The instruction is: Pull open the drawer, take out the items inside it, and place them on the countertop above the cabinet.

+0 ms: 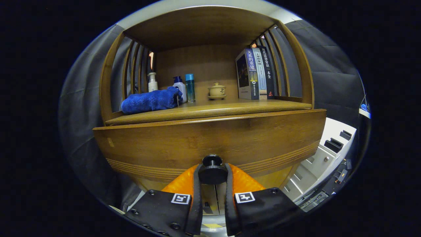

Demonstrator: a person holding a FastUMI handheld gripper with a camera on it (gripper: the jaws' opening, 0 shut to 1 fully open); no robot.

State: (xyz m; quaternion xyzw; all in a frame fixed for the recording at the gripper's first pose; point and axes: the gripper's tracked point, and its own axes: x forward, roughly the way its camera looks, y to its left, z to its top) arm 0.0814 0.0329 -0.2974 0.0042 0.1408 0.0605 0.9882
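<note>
Gripper view looks straight at a brown wooden cabinet drawer front (210, 141), and the small round black knob (212, 170) on it sits right between the two fingers (196, 184). The fingers are closed in on the knob from both sides, one on the left and one on the right, and they seem to press on it, though the touching spots are hard to see. The gripper (212, 177) points straight at the drawer, so the coming move is a pull straight back, away from the cabinet.

The drawer front sticks out a bit past the wooden countertop shelf (210, 110) above it. On that shelf rest a rolled blue fluffy towel (151, 102), a white pump bottle (152, 83), a white bottle with a blue cap (180, 89), a clear blue bottle (190, 87), a small tan lidded cup on a saucer (217, 90) and a row of upright books (256, 74).

The inside of the drawer is hidden behind its front, so what lies in it cannot be told. The lower part of the cabinet is covered by the fingers.
</note>
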